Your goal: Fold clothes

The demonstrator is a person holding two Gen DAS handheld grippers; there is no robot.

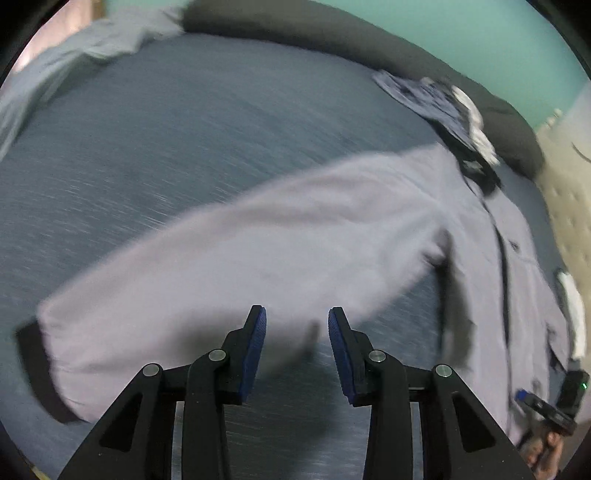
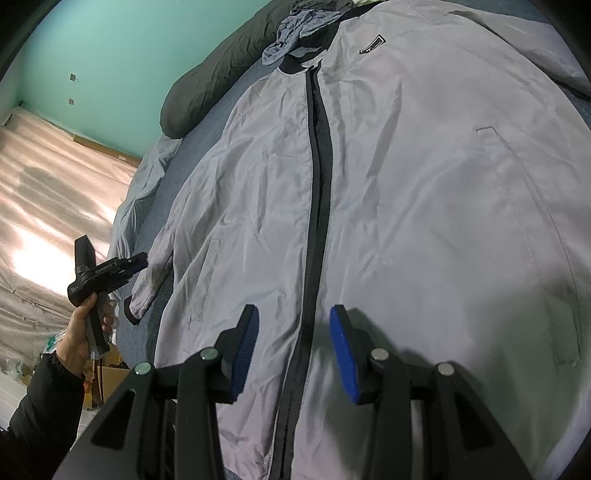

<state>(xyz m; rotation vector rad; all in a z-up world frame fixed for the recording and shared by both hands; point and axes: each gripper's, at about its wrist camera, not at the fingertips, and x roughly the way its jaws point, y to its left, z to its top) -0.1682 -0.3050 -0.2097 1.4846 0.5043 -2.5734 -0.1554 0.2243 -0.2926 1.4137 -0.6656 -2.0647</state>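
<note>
Lying: light grey zip jacket [image 2: 406,206] spread front-up on blue-grey bedsheet [image 1: 184,140], dark zipper [image 2: 317,192] running down the middle, closed as far as seen.
Collar: dark, at far end, touching a crumpled blue garment [image 2: 295,33] by the pillow.
Chest: small black-and-white patch [image 2: 373,44] on one side, near collar.
Sleeve: one sleeve [image 1: 229,251] stretched out across sheet in left wrist view, dark cuff [image 1: 40,373] at its end; view is motion-blurred, details soft.
Other sleeve: lies along jacket edge, cuff [image 2: 131,310] near bed edge, just beside left gripper.
Left gripper [image 1: 297,314]: fingers apart, nothing between pads, over sleeve's lower edge; contact w/ fabric can't tell.
Right gripper [image 2: 293,314]: fingers apart, empty, straddling zipper line over lower jacket front; contact can't tell.
Hand [image 2: 79,332]: person's hand in dark sleeve holds left gripper's handle, seen from right wrist cam.
Pillow [image 2: 221,74]: long dark, along head of bed.
Wall [image 2: 110,55]: teal.
Beside bed: pale covered surface [image 2: 48,192], sunlit patches.
</note>
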